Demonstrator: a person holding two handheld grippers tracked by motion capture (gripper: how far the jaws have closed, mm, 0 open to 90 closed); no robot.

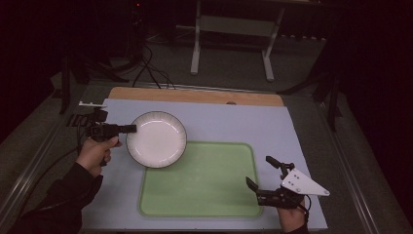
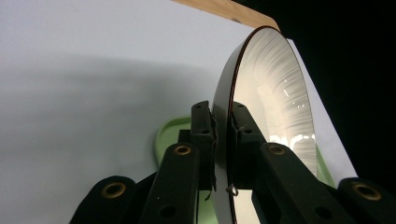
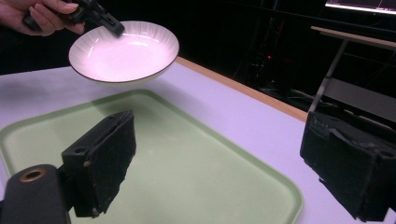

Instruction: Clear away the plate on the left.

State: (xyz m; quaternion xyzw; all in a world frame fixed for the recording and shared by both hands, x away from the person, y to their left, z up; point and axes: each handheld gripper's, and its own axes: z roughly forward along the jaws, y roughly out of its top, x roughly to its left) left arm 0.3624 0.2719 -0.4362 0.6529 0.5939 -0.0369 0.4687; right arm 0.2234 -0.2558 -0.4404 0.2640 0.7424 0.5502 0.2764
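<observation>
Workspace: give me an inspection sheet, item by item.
Surface: pale blue mat over a wooden tabletop.
Job's things: white plate held in the air above the mat; green tray lying bare.
Clutter: nothing seen.
Grippers: left gripper shut on the plate's rim; right gripper open, holding nothing, at the tray's near right corner.
Cables: one trails from the left gripper; more lie on the floor beyond the table.
Surroundings: dim room, grey frame stand behind.
</observation>
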